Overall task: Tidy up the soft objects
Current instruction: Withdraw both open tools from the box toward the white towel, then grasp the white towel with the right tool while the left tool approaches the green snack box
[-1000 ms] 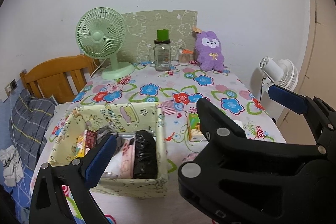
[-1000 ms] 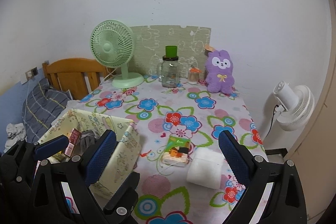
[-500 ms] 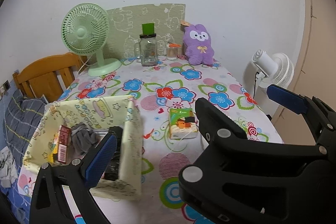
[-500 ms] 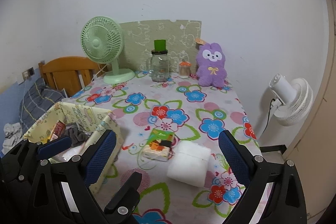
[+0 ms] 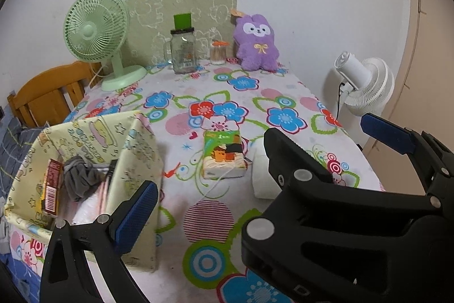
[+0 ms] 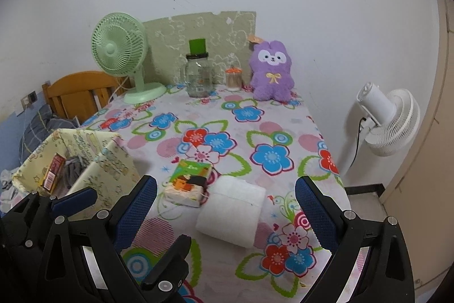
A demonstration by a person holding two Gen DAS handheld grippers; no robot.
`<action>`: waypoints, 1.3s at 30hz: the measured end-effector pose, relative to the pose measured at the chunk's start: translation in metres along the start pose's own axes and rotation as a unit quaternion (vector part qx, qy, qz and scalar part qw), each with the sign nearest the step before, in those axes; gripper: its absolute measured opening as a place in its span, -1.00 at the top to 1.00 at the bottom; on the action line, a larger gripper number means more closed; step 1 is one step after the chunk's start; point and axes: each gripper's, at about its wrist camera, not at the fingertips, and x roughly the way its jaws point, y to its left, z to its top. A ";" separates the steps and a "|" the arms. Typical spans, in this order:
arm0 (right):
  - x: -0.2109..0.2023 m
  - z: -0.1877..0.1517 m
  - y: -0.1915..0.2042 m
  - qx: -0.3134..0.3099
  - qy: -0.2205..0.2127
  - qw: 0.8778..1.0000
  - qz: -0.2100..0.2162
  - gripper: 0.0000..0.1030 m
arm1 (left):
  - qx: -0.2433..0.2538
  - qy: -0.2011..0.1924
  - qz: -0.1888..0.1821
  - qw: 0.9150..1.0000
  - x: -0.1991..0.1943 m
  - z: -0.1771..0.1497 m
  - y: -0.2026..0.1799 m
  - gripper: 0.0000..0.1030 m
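A yellow patterned fabric box point(image 5: 142, 149) point(image 6: 113, 161) stands at the table's near left and holds a grey cloth point(image 5: 81, 179), a red packet point(image 5: 51, 186) and other items. A tissue pack point(image 5: 224, 158) point(image 6: 188, 183) and a white soft roll point(image 6: 231, 210) point(image 5: 259, 175) lie on the floral tablecloth. A purple plush rabbit point(image 5: 256, 43) point(image 6: 272, 73) sits at the far edge. My left gripper point(image 5: 255, 175) is open and empty above the near table. My right gripper point(image 6: 225, 213) is open and empty, just above the white roll.
A green desk fan point(image 5: 96, 33), a glass jar with a green lid point(image 5: 183, 50) and a small jar point(image 5: 218, 51) stand at the back. A white fan point(image 6: 388, 121) stands off the table's right edge. A wooden chair point(image 5: 48, 95) is at the left.
Both grippers have shifted right and slightly forward, away from the box; the tissue pack and white roll now sit nearer the middle of both views. Both stay open.
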 end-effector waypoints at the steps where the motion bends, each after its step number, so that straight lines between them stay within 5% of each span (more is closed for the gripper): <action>1: 0.002 -0.001 -0.002 0.001 0.002 1.000 0.000 -0.93 | -0.001 0.003 0.000 1.000 0.003 0.000 -0.001 -0.97; 18: 0.040 -0.005 -0.023 0.018 0.043 0.999 0.009 -0.93 | 0.004 0.020 0.011 1.000 0.037 0.007 -0.015 -0.83; 31: 0.081 -0.014 -0.014 0.003 0.091 0.996 0.016 -0.93 | -0.018 0.076 0.027 0.997 0.072 -0.003 -0.001 0.01; 39: 0.100 -0.019 -0.011 0.000 0.118 0.993 0.014 -0.90 | -0.020 0.091 0.038 0.995 0.084 -0.007 0.004 0.09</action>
